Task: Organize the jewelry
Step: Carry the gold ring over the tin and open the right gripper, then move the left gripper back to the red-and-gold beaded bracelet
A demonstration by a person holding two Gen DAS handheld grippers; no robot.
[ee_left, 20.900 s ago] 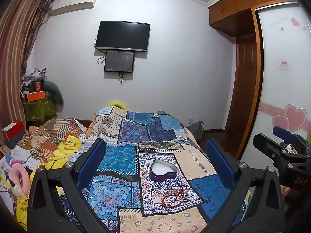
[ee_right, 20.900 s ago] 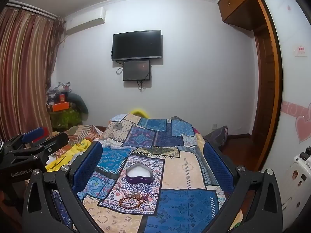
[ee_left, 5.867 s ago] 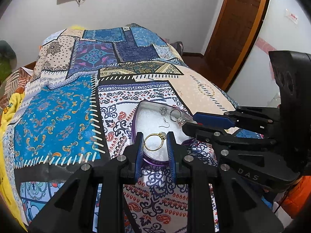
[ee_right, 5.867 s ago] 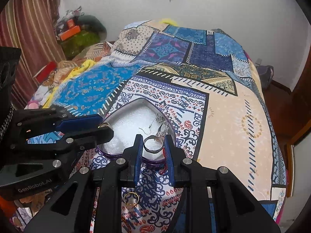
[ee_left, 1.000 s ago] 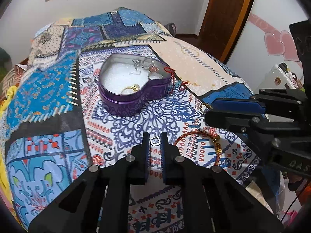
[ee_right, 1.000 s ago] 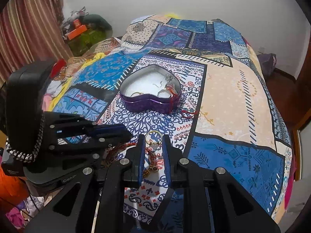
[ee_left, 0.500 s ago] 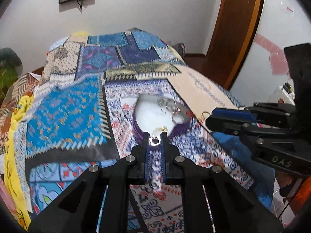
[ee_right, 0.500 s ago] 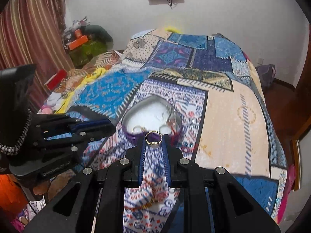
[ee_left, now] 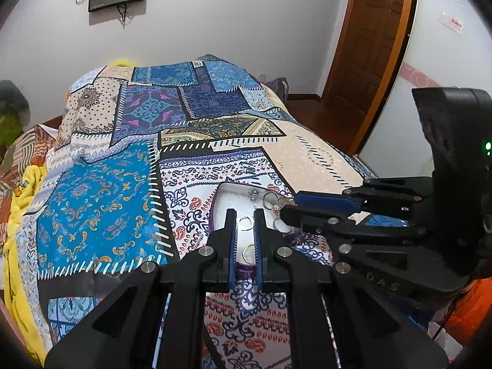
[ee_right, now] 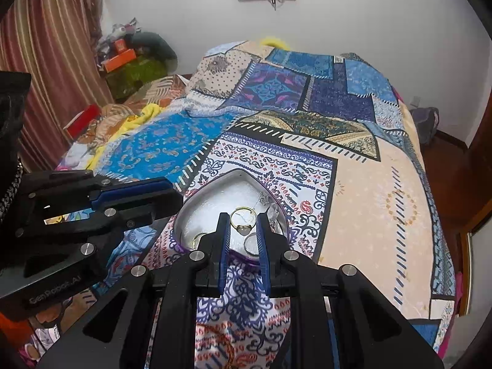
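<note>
Step in hand: dropping rings into the heart tin on the quilt. My left gripper hangs over the tin, fingers parted a little; a silver ring sits between the tips, held or loose I cannot tell. Right gripper, fingers likewise slightly apart, has a gold ring at its tips. Next: part both wider, then lift clear without snagging the rim.

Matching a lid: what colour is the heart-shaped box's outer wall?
Purple; the heart-shaped box shows it best in the right wrist view.
</note>
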